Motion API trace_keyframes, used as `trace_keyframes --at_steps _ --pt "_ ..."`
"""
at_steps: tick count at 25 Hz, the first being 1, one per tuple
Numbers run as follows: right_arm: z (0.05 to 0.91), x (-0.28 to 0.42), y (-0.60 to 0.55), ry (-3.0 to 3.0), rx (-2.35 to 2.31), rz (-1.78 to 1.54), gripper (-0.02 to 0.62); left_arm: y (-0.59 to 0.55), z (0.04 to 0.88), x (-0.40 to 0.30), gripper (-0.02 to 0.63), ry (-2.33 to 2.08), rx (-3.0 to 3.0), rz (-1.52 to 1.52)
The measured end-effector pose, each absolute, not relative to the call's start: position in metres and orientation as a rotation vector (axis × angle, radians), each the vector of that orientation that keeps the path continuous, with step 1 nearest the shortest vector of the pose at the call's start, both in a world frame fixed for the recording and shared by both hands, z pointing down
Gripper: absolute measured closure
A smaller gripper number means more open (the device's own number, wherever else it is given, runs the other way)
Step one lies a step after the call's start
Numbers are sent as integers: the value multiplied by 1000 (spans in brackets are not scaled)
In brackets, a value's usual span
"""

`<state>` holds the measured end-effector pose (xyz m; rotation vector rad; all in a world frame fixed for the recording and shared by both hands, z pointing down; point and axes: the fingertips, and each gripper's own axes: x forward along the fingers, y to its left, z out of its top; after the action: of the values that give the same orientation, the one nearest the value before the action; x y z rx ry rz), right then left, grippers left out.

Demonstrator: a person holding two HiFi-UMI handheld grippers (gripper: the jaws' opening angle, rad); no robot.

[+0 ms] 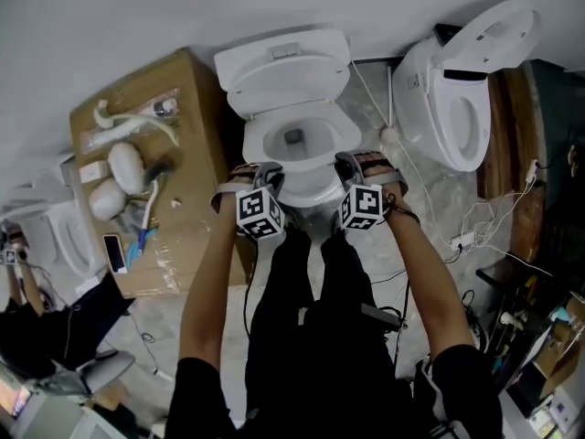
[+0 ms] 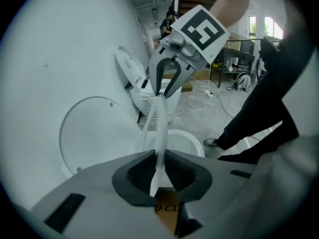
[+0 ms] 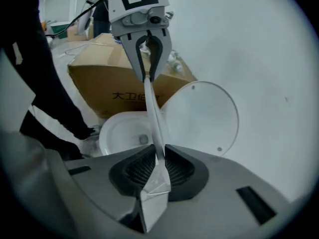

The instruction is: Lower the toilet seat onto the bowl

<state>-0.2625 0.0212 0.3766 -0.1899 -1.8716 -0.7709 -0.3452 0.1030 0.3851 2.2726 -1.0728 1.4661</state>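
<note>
The white toilet [image 1: 288, 71] stands against the wall with its lid [image 2: 92, 133] [image 3: 202, 118] upright. The toilet seat [image 1: 306, 190] is lifted off the bowl [image 1: 292, 140] [image 3: 124, 133] and held between both grippers. In the gripper views the seat shows edge-on as a thin white strip [image 2: 160, 133] [image 3: 154, 118] running from one gripper's jaws to the other's. My left gripper [image 1: 268, 174] [image 2: 158, 171] is shut on the seat's left side. My right gripper [image 1: 352, 165] [image 3: 157, 171] is shut on its right side. Each gripper faces the other [image 2: 167, 83] [image 3: 148, 59] across the bowl.
A cardboard box [image 1: 155, 163] [image 3: 109, 83] with several small items on top stands left of the toilet. A second toilet [image 1: 457, 90] stands at the right, with cables [image 1: 475, 227] on the floor beside it. The person's legs [image 1: 320, 282] stand just before the bowl.
</note>
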Motion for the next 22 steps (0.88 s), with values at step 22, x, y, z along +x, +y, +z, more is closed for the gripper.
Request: trace_keyframes --at_steps 22 --pt "651 -124 164 -1741 -634 -703 463 243 657 -208 495 -911 2099 1462"
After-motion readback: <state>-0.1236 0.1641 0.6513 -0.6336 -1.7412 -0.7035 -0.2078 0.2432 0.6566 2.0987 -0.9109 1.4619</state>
